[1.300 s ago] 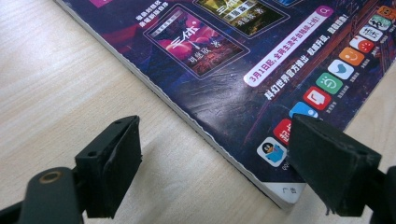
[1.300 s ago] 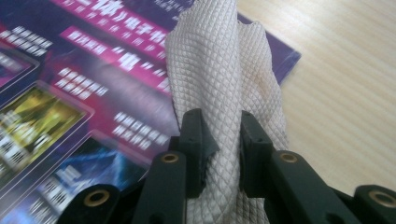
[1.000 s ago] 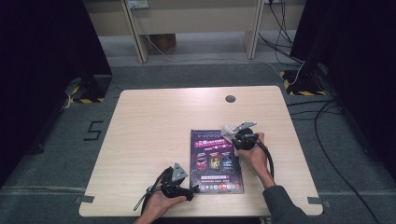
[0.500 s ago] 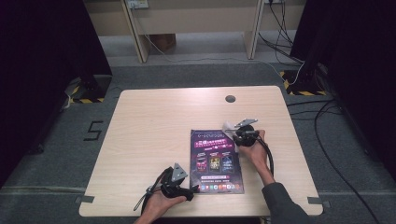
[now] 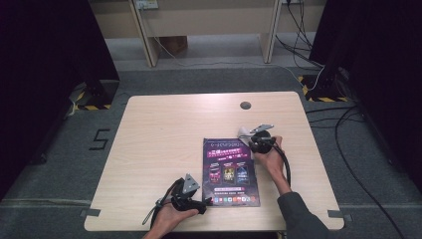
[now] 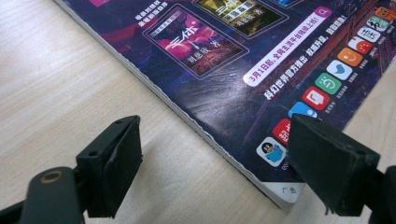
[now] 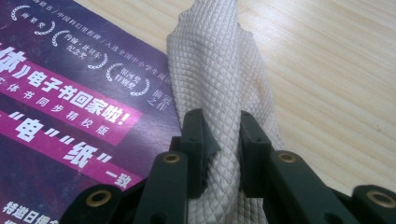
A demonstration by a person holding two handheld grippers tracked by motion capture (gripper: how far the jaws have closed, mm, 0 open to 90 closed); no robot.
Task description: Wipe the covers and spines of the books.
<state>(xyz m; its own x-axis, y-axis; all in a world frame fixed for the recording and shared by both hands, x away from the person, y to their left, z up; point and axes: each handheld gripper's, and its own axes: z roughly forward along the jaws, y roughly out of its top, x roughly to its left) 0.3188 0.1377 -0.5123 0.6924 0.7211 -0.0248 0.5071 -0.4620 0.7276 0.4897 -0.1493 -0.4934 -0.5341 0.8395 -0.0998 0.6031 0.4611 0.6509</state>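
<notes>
Because the right claw (image 7: 222, 140) pinches only a bunched fold of the white cloth (image 7: 219, 79), the fabric could slide out of the grip if it drags hard across the cover, and the loose part could catch on the magazine's edge. The magazine (image 5: 230, 170) could also skate over the smooth tabletop (image 5: 164, 129), since the left claw (image 6: 224, 172) stands open astride its corner, one jaw on the wood and one over the cover, clamping nothing. In the high view the magazine lies at the lower middle of the frame, the cloth at its upper right corner, by the right claw (image 5: 247, 140), and the left claw (image 5: 208, 201) sits at its lower left corner. The cloth is off-white with a fine diamond weave, twisted into a thick roll. The magazine has a glossy dark purple cover with pink banners, small pictures and a row of coloured app icons
</notes>
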